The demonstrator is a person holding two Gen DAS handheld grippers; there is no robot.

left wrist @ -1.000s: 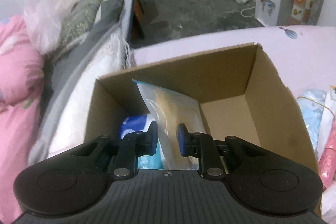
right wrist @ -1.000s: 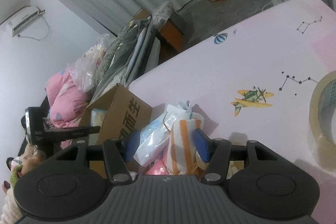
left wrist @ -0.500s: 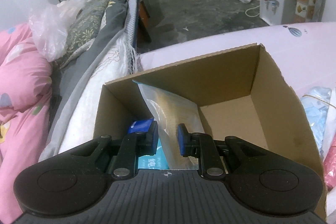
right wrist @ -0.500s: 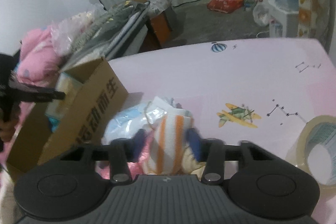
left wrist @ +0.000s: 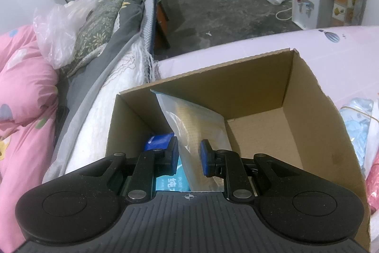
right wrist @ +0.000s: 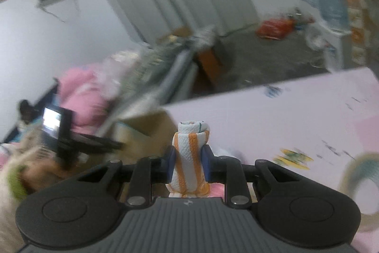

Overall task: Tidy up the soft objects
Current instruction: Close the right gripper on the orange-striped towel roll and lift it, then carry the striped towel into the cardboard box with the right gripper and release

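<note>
Closing on the orange-striped rolled cloth (right wrist: 190, 158), your right gripper (right wrist: 188, 164) had it pinched in its jaws above the bed; your left gripper (left wrist: 188, 157), jaws shut on nothing, hung over the cardboard box (left wrist: 308, 96), which already held a clear packet (left wrist: 189, 120). More soft bundles (left wrist: 357, 125) waited beside it, cut off; the right view was blurred.

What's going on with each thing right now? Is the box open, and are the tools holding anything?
Cardboard box: open on top, partly filled, right side of its floor bare.
Clear packet: leaning tilted inside the box.
Striped towel roll: upright, pinched in the right tool.
Right tool: just closed onto the towel roll.
Left tool: shut above the box, gripping nothing.
Tape roll: lying on the pink sheet, blurred.
</note>
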